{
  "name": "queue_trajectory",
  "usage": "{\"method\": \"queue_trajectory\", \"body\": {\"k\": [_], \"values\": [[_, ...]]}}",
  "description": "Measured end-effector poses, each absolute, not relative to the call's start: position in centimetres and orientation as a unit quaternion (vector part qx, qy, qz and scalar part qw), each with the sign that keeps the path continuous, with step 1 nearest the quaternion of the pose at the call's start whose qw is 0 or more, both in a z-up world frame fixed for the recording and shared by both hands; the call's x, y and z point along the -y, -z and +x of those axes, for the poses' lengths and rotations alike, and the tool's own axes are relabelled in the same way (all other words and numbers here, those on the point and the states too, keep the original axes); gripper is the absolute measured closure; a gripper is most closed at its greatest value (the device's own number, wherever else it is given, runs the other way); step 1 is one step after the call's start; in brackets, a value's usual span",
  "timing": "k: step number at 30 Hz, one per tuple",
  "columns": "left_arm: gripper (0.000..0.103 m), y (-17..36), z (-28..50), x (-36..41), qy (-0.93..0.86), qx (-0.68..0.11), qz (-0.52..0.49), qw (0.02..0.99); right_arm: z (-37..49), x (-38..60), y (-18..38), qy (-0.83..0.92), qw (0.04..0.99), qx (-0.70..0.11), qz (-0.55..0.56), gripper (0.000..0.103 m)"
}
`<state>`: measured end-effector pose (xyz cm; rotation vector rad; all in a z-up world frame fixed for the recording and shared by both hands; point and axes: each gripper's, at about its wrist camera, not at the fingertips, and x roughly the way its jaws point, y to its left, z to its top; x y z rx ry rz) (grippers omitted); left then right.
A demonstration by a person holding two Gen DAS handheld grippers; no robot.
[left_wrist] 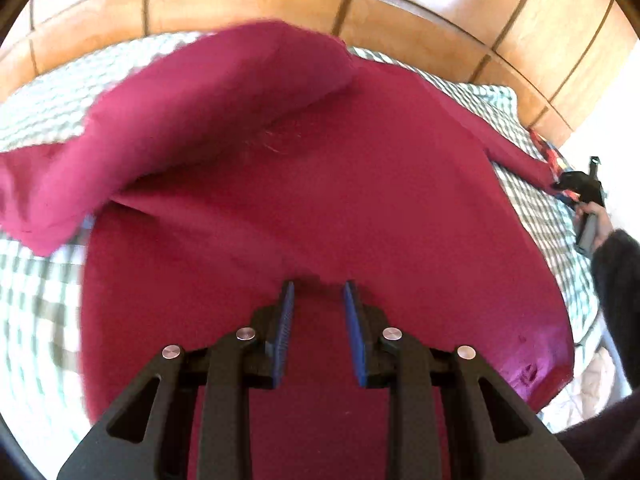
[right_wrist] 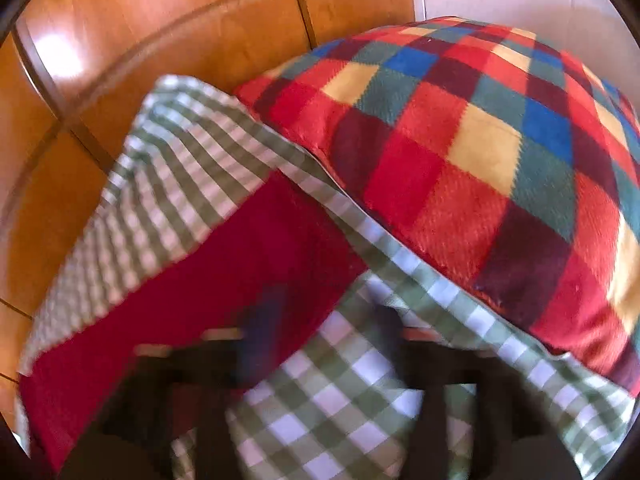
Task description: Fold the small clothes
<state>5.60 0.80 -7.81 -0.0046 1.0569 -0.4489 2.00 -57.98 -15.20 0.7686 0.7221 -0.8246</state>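
Observation:
A magenta garment lies spread on a green-checked bedsheet. Its left sleeve is folded over the body at the upper left. My left gripper hovers over the garment's near part, its blue-padded jaws open and empty. My right gripper shows at the far right of the left wrist view, by the end of the right sleeve. In the right wrist view the right gripper is motion-blurred, jaws apart, above the sleeve and the sheet.
A multicoloured checked pillow lies on the sheet to the right. A wooden panelled headboard or wall runs behind the bed. The bed's edge is at the far right.

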Motion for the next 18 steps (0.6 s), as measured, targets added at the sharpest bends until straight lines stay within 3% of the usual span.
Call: {"method": "queue_trajectory", "body": {"k": [9,10,11,12,13,18], "values": [[0.079,5.8,4.9,-11.7,0.059,-0.462,0.012,0.885,1.4,48.3,9.6,0.281,0.859,-0.312,0.292,0.019],[0.07,5.6,5.0,-13.0,0.04,-0.457,0.02,0.888,2.1,46.5,9.4,0.256,0.868,-0.317,0.284,0.019],[0.048,5.3,5.1,-14.2,0.023,-0.452,0.023,0.891,2.6,44.5,9.2,0.228,0.877,-0.322,0.275,0.018],[0.039,4.9,5.4,-16.1,0.005,-0.446,0.015,0.895,3.6,41.6,9.1,0.19,0.887,-0.33,0.26,0.018],[0.035,4.7,5.7,-17.8,-0.013,-0.442,0.003,0.897,4.3,39.3,9.0,0.163,0.894,-0.337,0.247,0.018],[0.035,2.8,8.5,-24.5,-0.086,-0.416,-0.034,0.905,7.3,25.9,10.2,0.016,0.908,-0.383,0.171,0.018]]}}
